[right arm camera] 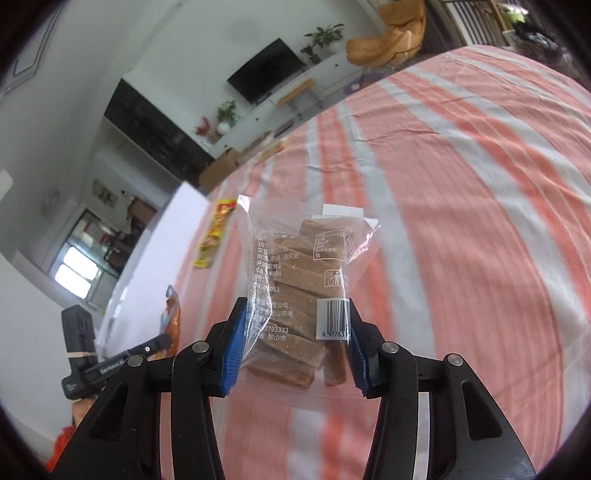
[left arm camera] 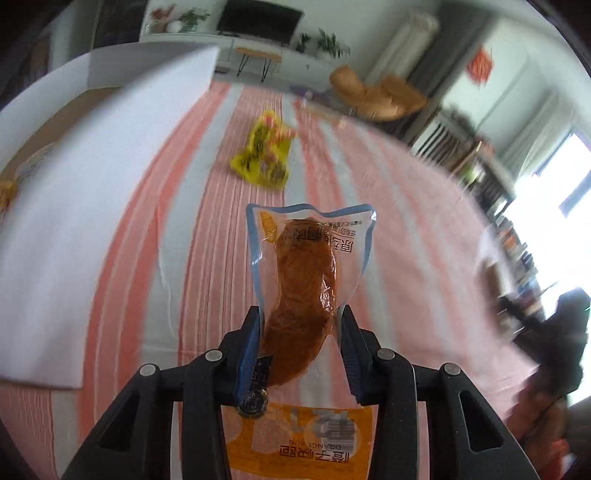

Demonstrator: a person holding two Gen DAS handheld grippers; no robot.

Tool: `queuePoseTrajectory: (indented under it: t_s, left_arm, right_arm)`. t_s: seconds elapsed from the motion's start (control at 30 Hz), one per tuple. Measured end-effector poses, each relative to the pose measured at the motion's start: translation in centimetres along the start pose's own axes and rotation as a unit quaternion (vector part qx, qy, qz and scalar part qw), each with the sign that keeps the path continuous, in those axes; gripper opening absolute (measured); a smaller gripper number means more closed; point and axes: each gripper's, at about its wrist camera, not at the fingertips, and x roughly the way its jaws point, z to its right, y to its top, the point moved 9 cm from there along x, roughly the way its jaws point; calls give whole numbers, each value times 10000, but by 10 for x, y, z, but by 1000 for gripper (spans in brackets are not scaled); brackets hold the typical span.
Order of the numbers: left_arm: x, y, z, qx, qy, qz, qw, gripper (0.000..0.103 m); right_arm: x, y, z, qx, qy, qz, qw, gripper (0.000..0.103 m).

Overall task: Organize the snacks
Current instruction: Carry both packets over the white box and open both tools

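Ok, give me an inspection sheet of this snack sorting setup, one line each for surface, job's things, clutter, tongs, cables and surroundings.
Surface: pink and white striped cloth, creased, with a white box standing at one edge.
Job's things: orange packet with a brown sausage-shaped snack; clear bag of brown bars; yellow snack packet lying loose on the cloth.
Clutter: nothing seen on the cloth besides the snacks.
Tongs: left tongs shut on the orange packet; right tongs shut on the clear bag; both packets lifted clear of the cloth.
Cables: nothing seen.
Surroundings: living room with a television, potted plants and an orange chair.
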Motion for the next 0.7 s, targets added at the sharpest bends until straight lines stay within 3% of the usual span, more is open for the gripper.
queuePoseTrajectory:
  t_s: [0.1, 0.17, 0.27, 0.33, 0.43, 0.47, 0.5, 0.57, 0.6, 0.7]
  left_arm:
    - [-51, 31, -11, -397, -409, 525, 9970, 40]
    - [-87, 57, -33, -542, -410, 826, 9943, 40]
    - [-131, 92, -89, -528, 340, 1207, 9907, 41]
    - [-148, 106, -133, -532, 941, 1255, 9862, 44]
    - [-162, 112, -200, -746, 1992, 1222, 9695, 67]
    - [-167, 109, -224, -913, 2329, 1228, 9604, 77]
    - [-171, 106, -235, -993, 2403, 1252, 9575, 84]
    - [-179, 99, -252, -1134, 2476, 1294, 9535, 92]
    - [-181, 95, -256, -1137, 2502, 1330, 9522, 98]
    - [-188, 83, -252, -1019, 2602, 1473, 9488, 101]
  right_arm:
    - [5, 10, -50, -153, 285, -65, 9995, 50]
    - [16, 21, -98, -357, 588, -121, 9976, 51]
    - [45, 33, -192, -827, 1150, -291, 9895, 51]
    - [72, 32, -256, -1050, 1539, -501, 9812, 51]
    - [125, 16, -346, -1462, 1908, -856, 9669, 58]
    - [140, 8, -364, -1553, 1963, -971, 9633, 67]
    - [161, -3, -385, -1639, 2043, -1189, 9577, 76]
    - [194, -21, -407, -1719, 1907, -1478, 9551, 76]
    - [201, -24, -411, -1763, 1859, -1493, 9550, 76]
    - [202, -24, -403, -1863, 1751, -1321, 9577, 76]
